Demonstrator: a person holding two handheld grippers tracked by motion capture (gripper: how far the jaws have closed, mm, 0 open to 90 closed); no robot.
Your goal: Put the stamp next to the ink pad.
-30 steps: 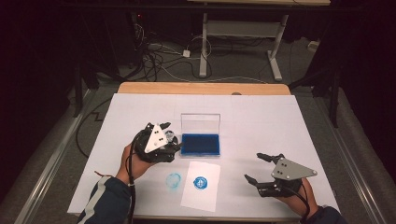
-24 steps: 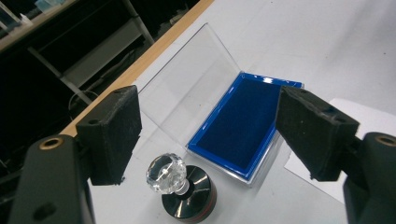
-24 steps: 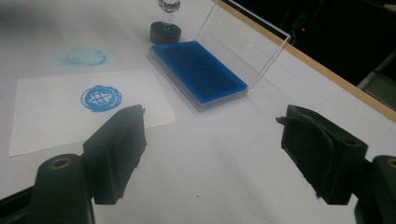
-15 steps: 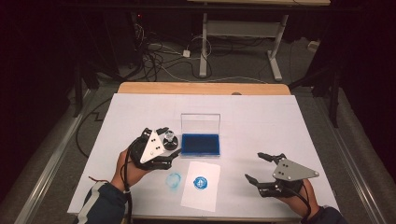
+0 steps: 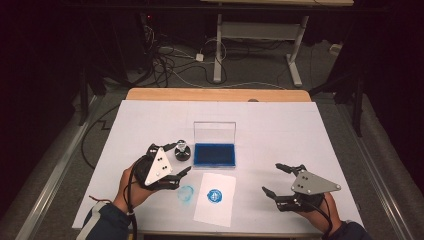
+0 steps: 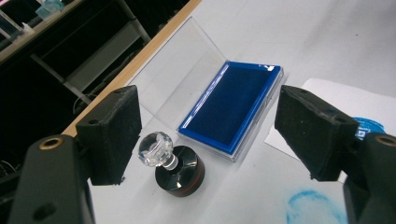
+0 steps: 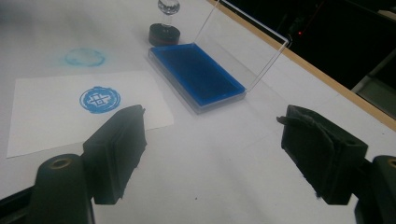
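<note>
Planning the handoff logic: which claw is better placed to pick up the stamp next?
Left. The left claw stands open right beside the stamp, whose crystal knob sits between its pads in the left gripper view. The right claw is open too, but far across the paper.

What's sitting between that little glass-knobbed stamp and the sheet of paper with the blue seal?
In the high view, a smudged blue ring on the table lies between the stamp and the paper.

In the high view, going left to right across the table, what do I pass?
Left gripper → stamp → ink pad case → right gripper.
</note>
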